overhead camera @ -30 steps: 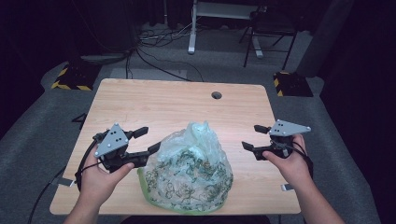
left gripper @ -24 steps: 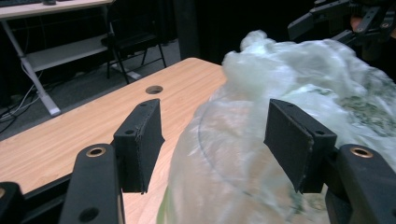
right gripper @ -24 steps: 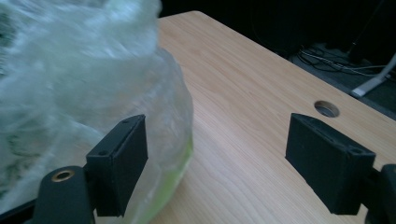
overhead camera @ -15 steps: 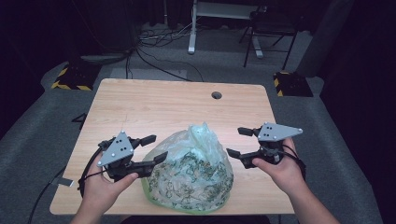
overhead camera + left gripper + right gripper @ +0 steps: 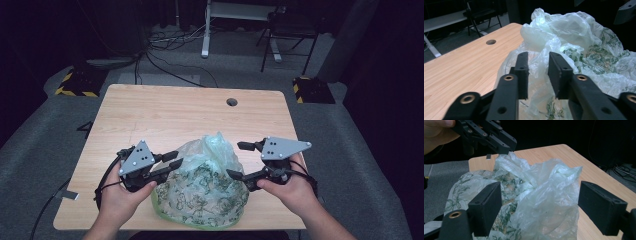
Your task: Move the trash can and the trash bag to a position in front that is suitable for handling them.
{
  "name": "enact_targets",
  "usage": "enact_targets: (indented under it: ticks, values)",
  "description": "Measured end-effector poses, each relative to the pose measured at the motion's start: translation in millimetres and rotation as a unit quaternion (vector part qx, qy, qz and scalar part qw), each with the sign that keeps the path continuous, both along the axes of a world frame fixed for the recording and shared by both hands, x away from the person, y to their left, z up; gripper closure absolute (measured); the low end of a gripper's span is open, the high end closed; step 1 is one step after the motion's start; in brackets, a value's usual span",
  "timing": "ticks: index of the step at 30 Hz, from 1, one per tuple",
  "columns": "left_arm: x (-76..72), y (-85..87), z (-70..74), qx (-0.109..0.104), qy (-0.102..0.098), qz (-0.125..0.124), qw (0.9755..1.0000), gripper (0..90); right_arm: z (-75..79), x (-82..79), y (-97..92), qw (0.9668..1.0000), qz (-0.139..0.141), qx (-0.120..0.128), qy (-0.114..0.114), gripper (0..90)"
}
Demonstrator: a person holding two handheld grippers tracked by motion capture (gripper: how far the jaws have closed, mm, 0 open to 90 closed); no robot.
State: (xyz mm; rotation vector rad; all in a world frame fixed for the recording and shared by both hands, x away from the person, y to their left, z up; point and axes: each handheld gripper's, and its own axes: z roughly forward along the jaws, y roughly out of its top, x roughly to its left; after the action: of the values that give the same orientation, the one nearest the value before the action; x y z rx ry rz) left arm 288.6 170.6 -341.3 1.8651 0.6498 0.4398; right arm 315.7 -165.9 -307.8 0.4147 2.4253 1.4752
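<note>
A crumpled clear plastic bag (image 5: pixel 205 192) with green-printed contents lies on the near half of the wooden table (image 5: pixel 175 115). My left gripper (image 5: pixel 172 160) is at the bag's left edge. Its jaws have just been closing, and in the left gripper view (image 5: pixel 538 72) a narrow gap remains with a loose fold of the bag (image 5: pixel 584 37) between them. My right gripper (image 5: pixel 241 160) stands wide open at the bag's right side. In the right gripper view (image 5: pixel 539 195) its jaws flank the bag's bunched top (image 5: pixel 536 187) without touching it.
A round cable hole (image 5: pixel 231 102) sits near the table's far edge. Beyond the table are a chair (image 5: pixel 287 30), floor cables and a yellow-black striped block (image 5: pixel 75 85). Bare wood stretches across the far half of the table.
My right gripper has moved left towards the bag and risen a little. The left gripper has stayed at the bag's left edge and its jaws have narrowed around the plastic.
</note>
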Motion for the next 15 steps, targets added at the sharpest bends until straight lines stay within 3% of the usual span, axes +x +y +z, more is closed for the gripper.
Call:
enact_targets:
  ticks: [2, 4, 7, 10, 12, 15]
  values:
    - [0.2, -0.7, 0.3, -0.002, 0.0, 0.001, 1.0, 74.7, -0.7, 1.2, 3.4, 1.0, -0.002, -0.006, 0.001, 19.9]
    - [1.5, -1.2, -0.3, -0.005, 0.002, 0.0, 1.0, 75.9, -4.3, 3.8, 7.1, 0.9998, -0.005, -0.019, 0.006, 27.8]
    - [4.6, -0.3, -3.1, -0.007, 0.006, 0.001, 1.0, 76.9, -11.2, 10.1, 8.4, 0.9987, 0.005, -0.046, 0.022, 57.6]
    - [5.5, 3.7, -4.7, -0.008, 0.008, 0.006, 0.9999, 80.8, -17.2, 16.1, 2.5, 0.998, 0.001, -0.049, 0.041, 81.8]
    - [4.5, 8.1, -4.6, -0.012, 0.012, 0.008, 0.9998, 83.7, -18.4, 16.5, -2.2, 0.9979, -0.004, -0.051, 0.04, 87.6]
    - [2.1, 15.1, -3.3, -0.018, 0.012, 0.012, 0.9997, 87.0, -17.8, 14.6, -10.6, 0.9979, -0.01, -0.05, 0.04, 89.6]
